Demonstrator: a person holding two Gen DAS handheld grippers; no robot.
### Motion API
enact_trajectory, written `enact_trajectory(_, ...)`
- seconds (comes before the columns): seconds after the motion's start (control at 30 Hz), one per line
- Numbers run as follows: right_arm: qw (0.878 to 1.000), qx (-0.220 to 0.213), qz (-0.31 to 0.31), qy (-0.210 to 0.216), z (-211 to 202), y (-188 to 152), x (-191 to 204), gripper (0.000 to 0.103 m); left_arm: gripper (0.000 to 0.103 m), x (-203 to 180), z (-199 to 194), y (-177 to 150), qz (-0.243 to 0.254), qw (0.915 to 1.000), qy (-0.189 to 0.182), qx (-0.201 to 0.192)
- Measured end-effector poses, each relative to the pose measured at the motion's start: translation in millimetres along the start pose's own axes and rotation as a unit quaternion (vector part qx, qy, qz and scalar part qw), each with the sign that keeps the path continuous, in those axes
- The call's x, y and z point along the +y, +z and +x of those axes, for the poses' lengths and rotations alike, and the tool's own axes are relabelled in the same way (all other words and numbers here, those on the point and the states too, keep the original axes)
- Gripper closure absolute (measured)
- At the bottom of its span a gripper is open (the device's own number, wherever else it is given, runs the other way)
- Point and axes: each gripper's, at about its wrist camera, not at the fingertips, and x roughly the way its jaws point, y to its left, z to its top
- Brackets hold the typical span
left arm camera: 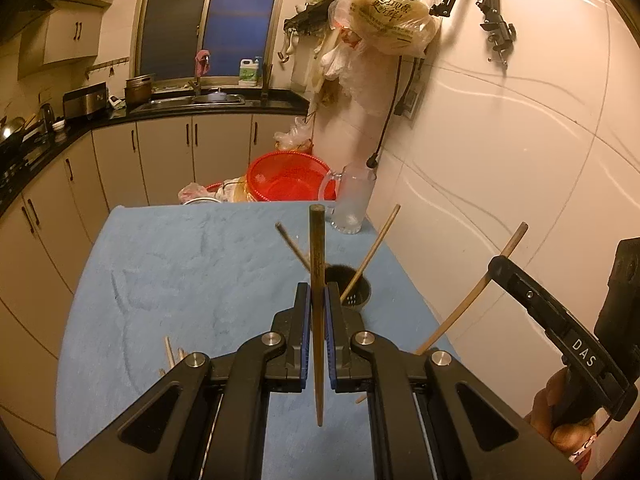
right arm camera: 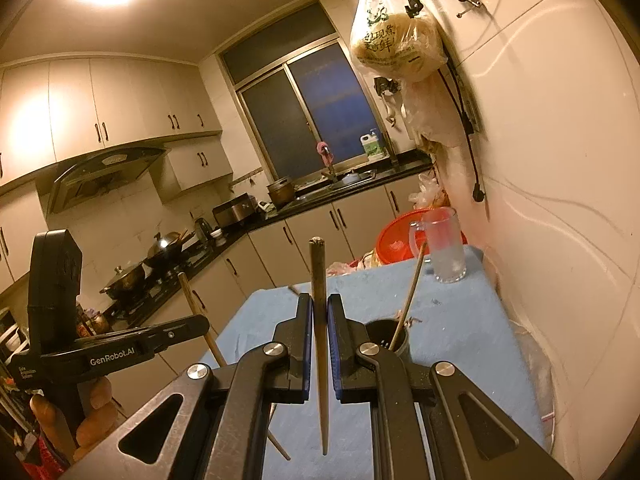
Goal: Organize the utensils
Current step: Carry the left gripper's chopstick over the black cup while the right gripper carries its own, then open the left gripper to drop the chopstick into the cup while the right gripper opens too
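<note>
Meanwhile, at the centre of each wrist view, a gripper's black jaws with blue pads are clamped on a single slim chopstick. The left gripper (left arm camera: 317,304) holds a dark brown wooden chopstick (left arm camera: 317,280) nearly upright, blunt square end at the top, tapered tip low in the frame. The right gripper (right arm camera: 319,314) pinches a greyer chopstick (right arm camera: 319,320), likewise upright and tapering downward; the left wrist view shows the same tool at right, held by a hand (left arm camera: 568,420), its pale stick slanting toward the wall. Below both lies a table covered in a nubby light-blue cloth (left arm camera: 180,280). Just right of centre on the cloth stands a small round black holder (left arm camera: 352,288) with perforated walls; two light bamboo chopsticks (left arm camera: 370,256) lean out of it in opposite directions. More pale chopsticks (left arm camera: 170,354) lie flat on the cloth at lower left of the left view, partly hidden by the gripper body. At the cloth's far right corner sits a frosted clear glass mug (left arm camera: 354,200) with a handle; what it holds cannot be told. Behind it rests a red plastic colander (left arm camera: 288,178). A printed plastic bag (left arm camera: 390,12) hangs on the white tiled wall at upper right.
</note>
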Motion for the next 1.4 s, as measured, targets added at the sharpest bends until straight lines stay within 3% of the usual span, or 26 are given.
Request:
enact_trajectory(0.63, 0.999, -0.03, -0.015, -0.029, 52, 80, -29, 0.094, 0.097, -21, 46, 95, -0.006, 0.9984, 0.005, -0.056)
enact_trajectory(0.73, 0.999, -0.029, -0.019, -0.037, 66, 84, -34, 0.094, 0.097, -24, 64, 102, -0.011, 0.9987, 0.001, -0.05)
enact_trajectory(1.13, 0.999, 0.021, 0.007, -0.043, 121, 65, -70, 0.094, 0.097, -11, 139, 84, -0.028, 0.9995, 0.002, 0.01)
enact_trajectory(1.4, 0.996, 0.065, 0.024, -0.049, 143, 36, -81, 0.094, 0.096, -5, 153, 67, -0.033, 0.9989, 0.009, 0.032)
